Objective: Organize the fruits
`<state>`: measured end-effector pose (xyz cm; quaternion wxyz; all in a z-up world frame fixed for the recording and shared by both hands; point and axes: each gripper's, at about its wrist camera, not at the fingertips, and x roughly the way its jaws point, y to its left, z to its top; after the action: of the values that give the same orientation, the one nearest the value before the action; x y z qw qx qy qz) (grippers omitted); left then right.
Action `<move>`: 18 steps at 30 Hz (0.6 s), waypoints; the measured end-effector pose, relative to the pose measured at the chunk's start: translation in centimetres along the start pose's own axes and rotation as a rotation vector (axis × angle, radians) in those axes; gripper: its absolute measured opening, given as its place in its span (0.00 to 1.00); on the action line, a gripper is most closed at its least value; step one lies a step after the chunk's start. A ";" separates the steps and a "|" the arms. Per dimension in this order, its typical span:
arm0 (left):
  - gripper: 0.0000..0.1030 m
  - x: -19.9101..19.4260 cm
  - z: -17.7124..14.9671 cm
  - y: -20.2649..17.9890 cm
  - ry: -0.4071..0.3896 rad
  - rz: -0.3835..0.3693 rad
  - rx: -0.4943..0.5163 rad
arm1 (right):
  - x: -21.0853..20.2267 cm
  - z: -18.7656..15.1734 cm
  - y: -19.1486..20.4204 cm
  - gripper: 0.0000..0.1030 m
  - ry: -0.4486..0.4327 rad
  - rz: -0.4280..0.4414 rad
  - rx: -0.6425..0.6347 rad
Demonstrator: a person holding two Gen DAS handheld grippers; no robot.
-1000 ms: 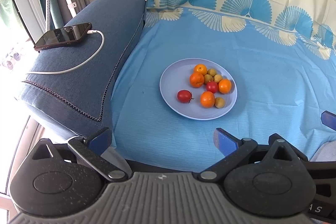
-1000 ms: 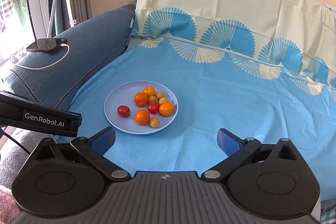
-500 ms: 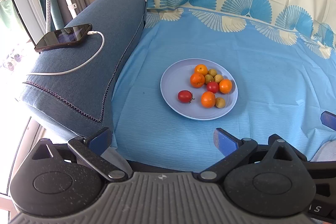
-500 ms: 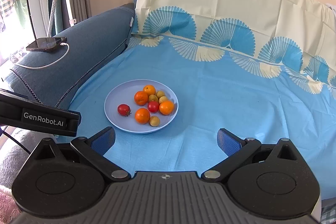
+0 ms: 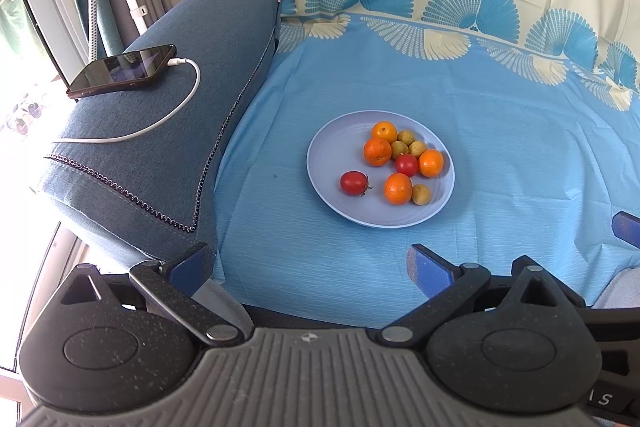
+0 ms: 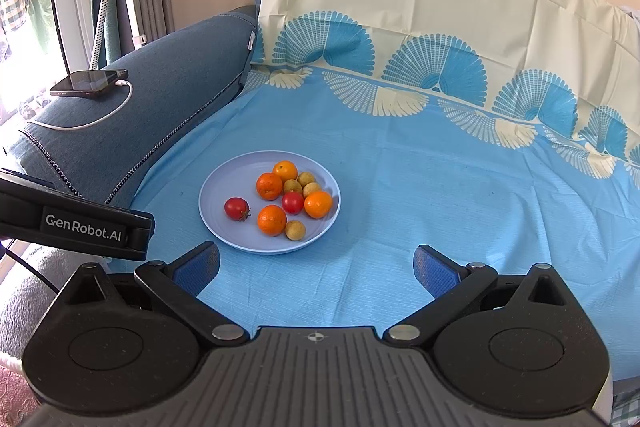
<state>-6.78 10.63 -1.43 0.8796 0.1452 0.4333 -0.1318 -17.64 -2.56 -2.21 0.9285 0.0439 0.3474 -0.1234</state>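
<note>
A pale blue plate [image 5: 332, 155] [image 6: 224, 187] sits on the blue cloth. It holds several small oranges [image 5: 398, 189] [image 6: 272, 220], two red tomatoes [image 5: 354, 182] [image 6: 236, 208] and several small yellow-brown fruits [image 5: 421, 194] [image 6: 295, 229]. One tomato lies apart at the plate's left. My left gripper [image 5: 310, 265] is open and empty, well short of the plate. My right gripper [image 6: 316, 265] is open and empty, just short of the plate's near rim. The left gripper's body [image 6: 80, 227] shows at the left of the right wrist view.
A blue sofa armrest [image 5: 160, 131] rises left of the cloth and carries a phone [image 5: 122, 70] on a white charging cable [image 5: 176, 111]. The cream and blue patterned cloth [image 6: 440, 75] climbs the backrest behind. Curtains and a window stand at far left.
Both views have shifted very slightly; the plate sits a touch lower in the right wrist view. Both grippers stay open and empty.
</note>
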 end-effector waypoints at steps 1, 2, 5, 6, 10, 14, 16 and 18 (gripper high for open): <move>1.00 0.0 0.0 0.0 0.000 0.000 0.001 | 0.0 0.0 0.0 0.99 0.000 0.000 0.000; 1.00 0.0 0.0 0.0 0.001 0.001 0.002 | 0.0 0.0 0.0 0.99 0.001 0.000 0.000; 1.00 0.0 0.0 0.0 0.001 0.000 0.001 | 0.0 0.0 0.0 0.99 0.001 0.000 0.001; 1.00 0.0 0.0 0.0 0.001 0.001 0.002 | 0.0 0.0 0.0 0.99 0.001 0.000 0.001; 1.00 0.0 0.0 0.0 0.002 0.001 0.001 | 0.0 0.0 0.1 0.99 0.001 0.000 0.000; 1.00 0.1 -0.1 0.2 0.002 0.000 0.002 | 0.0 0.0 0.0 0.99 0.002 0.000 0.001; 1.00 0.1 -0.2 0.3 0.003 -0.001 0.003 | 0.0 0.0 0.0 0.99 0.003 0.000 0.001; 1.00 0.1 -0.2 0.3 0.003 0.000 0.003 | 0.1 -0.1 0.0 0.99 0.004 0.001 0.001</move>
<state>-6.73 10.98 -1.60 0.8787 0.1468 0.4345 -0.1324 -17.65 -2.53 -2.36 0.9279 0.0447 0.3490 -0.1230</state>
